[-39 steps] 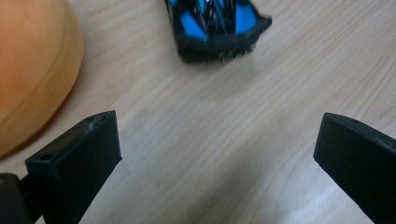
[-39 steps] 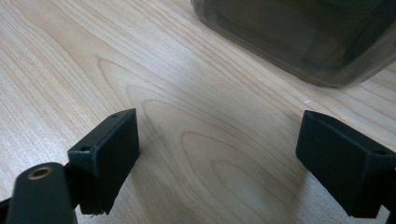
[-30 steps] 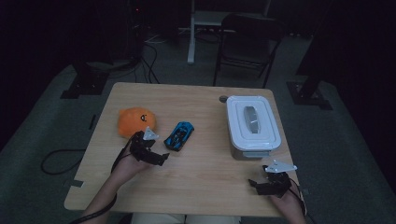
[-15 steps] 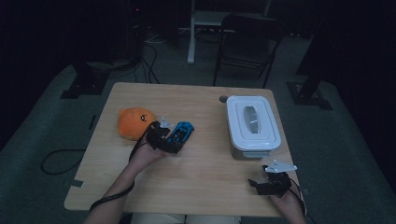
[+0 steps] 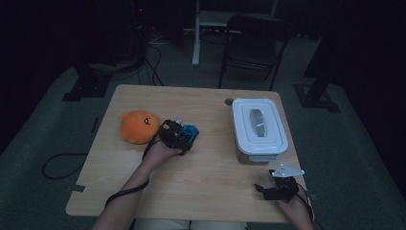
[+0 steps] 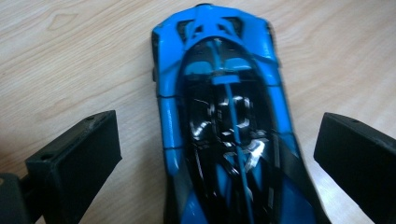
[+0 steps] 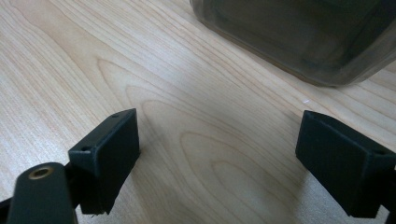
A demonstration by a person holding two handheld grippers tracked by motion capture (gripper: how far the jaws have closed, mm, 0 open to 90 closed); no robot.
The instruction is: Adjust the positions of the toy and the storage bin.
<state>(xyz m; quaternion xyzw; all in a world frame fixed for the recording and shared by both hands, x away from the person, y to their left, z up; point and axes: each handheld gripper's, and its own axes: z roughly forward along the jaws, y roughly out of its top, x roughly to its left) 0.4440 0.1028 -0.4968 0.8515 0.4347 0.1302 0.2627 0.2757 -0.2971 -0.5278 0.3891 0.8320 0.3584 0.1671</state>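
Since a second ago, the left hand-held gripper (image 5: 184, 136) has been moved forward across the worktop (image 5: 210, 191), from a spot near the orange soft toy (image 5: 139, 126) to the blue toy car (image 6: 224, 126). Half a second ago it was just being brought up to the car; now the car is seen between its two black jaws. In the left gripper view the jaws are spread wide, one on each side of the car, and a strip of wood can be seen between each jaw and the car's sides. So nothing is being held yet.

The car is lying flat on the worktop, near the middle, just beside the orange toy and well apart from the white box (image 5: 258, 127) with its lid on.

The right hand-held gripper (image 5: 277, 187) has not been moved. It is kept low at the near right corner of the worktop, close to the front of the white box. Its jaws are spread wide too, with only bare wood between them.

From this it can be judged that the car is about to be picked up. The reach looks done, and the next thing needed would be for the left jaws to be squeezed shut on the car's sides. Because the car is smooth and narrow, it could slip or be pushed away if the jaws are not closed evenly.
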